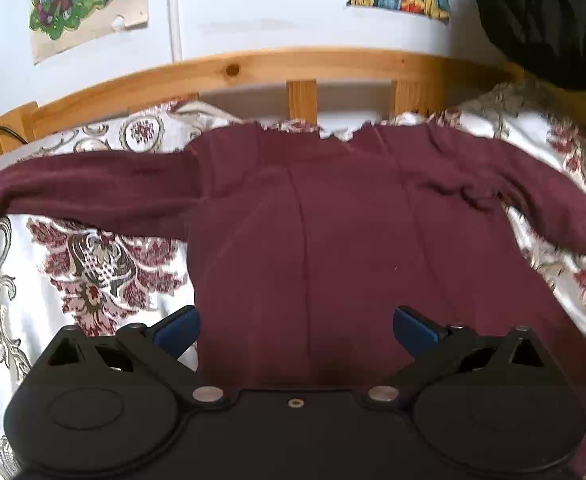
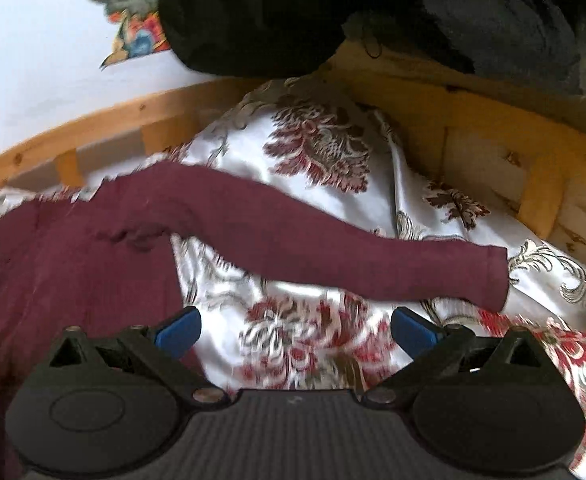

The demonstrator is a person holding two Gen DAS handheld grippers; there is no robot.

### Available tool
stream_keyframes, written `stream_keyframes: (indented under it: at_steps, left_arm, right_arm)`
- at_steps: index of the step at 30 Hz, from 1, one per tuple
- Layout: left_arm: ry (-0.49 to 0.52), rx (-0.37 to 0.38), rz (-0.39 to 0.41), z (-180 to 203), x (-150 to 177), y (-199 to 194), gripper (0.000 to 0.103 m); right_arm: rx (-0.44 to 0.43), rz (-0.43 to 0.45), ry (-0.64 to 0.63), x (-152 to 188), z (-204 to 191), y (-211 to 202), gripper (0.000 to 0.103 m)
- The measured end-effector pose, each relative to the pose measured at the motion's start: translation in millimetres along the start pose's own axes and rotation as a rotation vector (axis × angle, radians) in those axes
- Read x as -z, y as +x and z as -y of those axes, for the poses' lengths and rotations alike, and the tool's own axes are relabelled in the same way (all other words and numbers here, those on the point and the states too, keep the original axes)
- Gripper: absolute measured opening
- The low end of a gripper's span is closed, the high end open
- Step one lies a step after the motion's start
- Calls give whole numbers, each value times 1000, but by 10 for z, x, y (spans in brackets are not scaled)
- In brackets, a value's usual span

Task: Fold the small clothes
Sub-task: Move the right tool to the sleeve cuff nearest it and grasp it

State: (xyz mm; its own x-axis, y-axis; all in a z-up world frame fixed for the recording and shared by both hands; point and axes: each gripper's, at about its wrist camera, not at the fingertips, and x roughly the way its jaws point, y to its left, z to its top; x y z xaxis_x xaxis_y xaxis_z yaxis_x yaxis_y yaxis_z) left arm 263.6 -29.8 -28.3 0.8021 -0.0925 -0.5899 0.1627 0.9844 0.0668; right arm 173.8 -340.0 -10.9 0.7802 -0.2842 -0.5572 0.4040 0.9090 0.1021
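Sweater point(image 1: 313, 220) flat on bedspread point(image 1: 93, 272), sleeves spread. Soft, light, likely limp; best pinched at cuff point(image 2: 493, 276) or hem. Left gripper point(image 1: 295, 326), right gripper point(image 2: 295, 326): jaws apart, empty.

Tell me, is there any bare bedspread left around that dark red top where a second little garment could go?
Yes. Bare bedspread lies left of the maroon top, below its left sleeve. Another patch lies under the right sleeve, ahead of the right gripper. The middle is all top, beneath the open left gripper. The far corner is crowded by a black bundle.
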Motion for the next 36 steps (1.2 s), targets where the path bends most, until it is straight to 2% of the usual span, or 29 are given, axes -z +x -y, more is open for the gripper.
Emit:
stream_keyframes:
  at_steps: [3, 5, 8, 15, 17, 20, 23, 25, 29, 33, 36]
  left_arm:
    - [7, -8, -18, -39, 64, 67, 102]
    - [-3, -8, -27, -74, 93, 96, 102]
    - [-23, 0, -36, -113, 129, 131, 102]
    - [-54, 50, -63, -171, 189, 213, 102]
    - [-70, 72, -73, -187, 205, 238, 102]
    - [-75, 91, -82, -180, 239, 276, 102]
    - [-54, 95, -99, -139, 266, 326, 102]
    - [-29, 95, -105, -98, 292, 345, 102]
    - [27, 80, -111, -17, 346, 364, 102]
    - [43, 64, -117, -7, 366, 370, 102]
    - [35, 59, -110, -23, 362, 351, 102]
  right_arm:
    - [-9, 38, 22, 29, 63, 162, 103]
    - [-13, 72, -12, 111, 111, 260, 103]
    - [13, 40, -58, 176, 190, 421, 103]
    - [33, 105, 16, 115, 317, 626, 103]
    - [87, 123, 23, 82, 346, 664, 103]
    - [236, 148, 92, 38, 398, 577, 103]
    - [330, 219, 129, 61, 457, 447, 103]
    - [390, 238, 146, 54, 501, 419, 103]
    - [429, 183, 208, 61, 667, 494, 103]
    - [411, 108, 318, 102, 906, 578, 103]
    - [403, 119, 347, 121, 994, 608, 99]
